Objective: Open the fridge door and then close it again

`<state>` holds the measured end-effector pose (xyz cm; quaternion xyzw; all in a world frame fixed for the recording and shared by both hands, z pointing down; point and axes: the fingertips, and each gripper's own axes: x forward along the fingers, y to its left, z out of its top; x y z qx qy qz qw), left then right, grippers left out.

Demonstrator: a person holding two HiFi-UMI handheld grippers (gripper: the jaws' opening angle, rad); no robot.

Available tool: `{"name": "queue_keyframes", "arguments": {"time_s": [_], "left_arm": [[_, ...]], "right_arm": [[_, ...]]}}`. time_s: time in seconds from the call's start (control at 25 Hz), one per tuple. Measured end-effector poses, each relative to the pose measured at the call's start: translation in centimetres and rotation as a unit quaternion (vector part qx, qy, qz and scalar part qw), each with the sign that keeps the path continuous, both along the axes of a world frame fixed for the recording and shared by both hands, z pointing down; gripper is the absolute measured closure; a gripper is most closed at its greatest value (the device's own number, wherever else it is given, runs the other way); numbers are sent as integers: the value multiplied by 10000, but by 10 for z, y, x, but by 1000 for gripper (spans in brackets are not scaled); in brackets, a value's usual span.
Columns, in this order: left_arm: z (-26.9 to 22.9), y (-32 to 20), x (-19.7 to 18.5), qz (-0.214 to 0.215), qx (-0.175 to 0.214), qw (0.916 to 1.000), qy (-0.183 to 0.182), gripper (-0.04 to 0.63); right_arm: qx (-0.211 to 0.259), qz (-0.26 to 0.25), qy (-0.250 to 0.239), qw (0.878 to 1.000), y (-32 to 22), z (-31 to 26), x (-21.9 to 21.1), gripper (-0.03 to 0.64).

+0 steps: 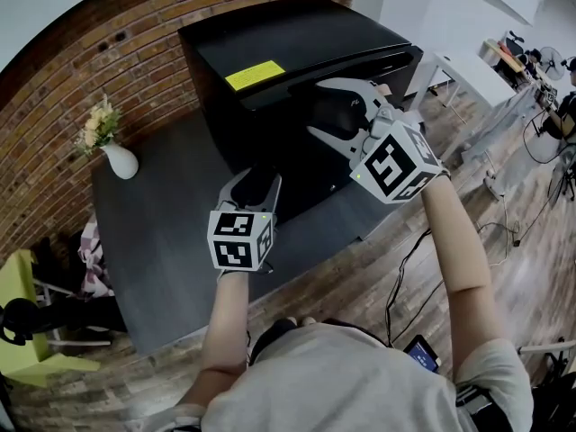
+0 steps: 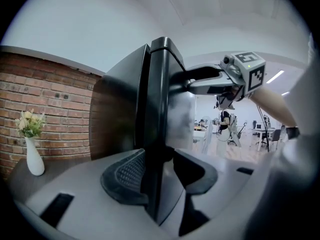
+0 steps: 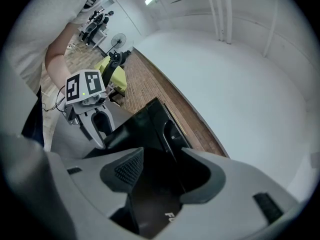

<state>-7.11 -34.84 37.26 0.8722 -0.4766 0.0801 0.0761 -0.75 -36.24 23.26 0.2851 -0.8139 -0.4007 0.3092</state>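
The small black glossy fridge (image 1: 297, 43) stands on the dark grey desk (image 1: 153, 241) against the red brick wall (image 1: 108, 52), with a yellow rectangular sticker (image 1: 255, 75) on its top and a white vase of pale flowers (image 1: 120, 162) well apart to its left. Its black door (image 2: 161, 109) seems closed against the body, with only a narrow seam showing in the left gripper view, so I judge this to be step 1 of 2: getting a hold in order to swing the door open. The left gripper (image 1: 254, 185) sits low at the door's free edge. Its jaws stand wide and astride that edge, 1 beside the fridge's flank and 1 in front of the door. The ribbed pad (image 2: 125, 173) lies right beside the edge, though the dim view does not settle whether it presses yet, and I take it as not clamped. The right gripper (image 1: 328, 108) is higher, at the door's upper front near the recessed handle slot (image 3: 170, 131). Its jaws are also spread wide, with black door surface between them and nothing held. The next move calls for closing 1 pair of jaws firmly on the edge or hooking into the slot. The pull should then follow an arc about the hinge side, gently enough that the light fridge does not slide on the desk.
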Motion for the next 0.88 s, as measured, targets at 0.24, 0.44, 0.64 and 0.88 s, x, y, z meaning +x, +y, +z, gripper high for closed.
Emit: {"name": "queue_keyframes", "arguments": {"time_s": [0.24,0.44,0.64,0.88], "left_arm": [[0,11,3,150,4,9999,3,427],[0,32,11,488,83,9988,39,443],[1,45,19,916,41,9958,65,456],[0,65,30,1379,101,9903,139,457]], "right_arm": [[-65,-46,-18,10000,8,1,2,388],[-62,-54,-98,9999,24,0,11,380],[-17,183,-290,9994,32,1,23,377],[141,570,-448,9973,48,0,36,374]]}}
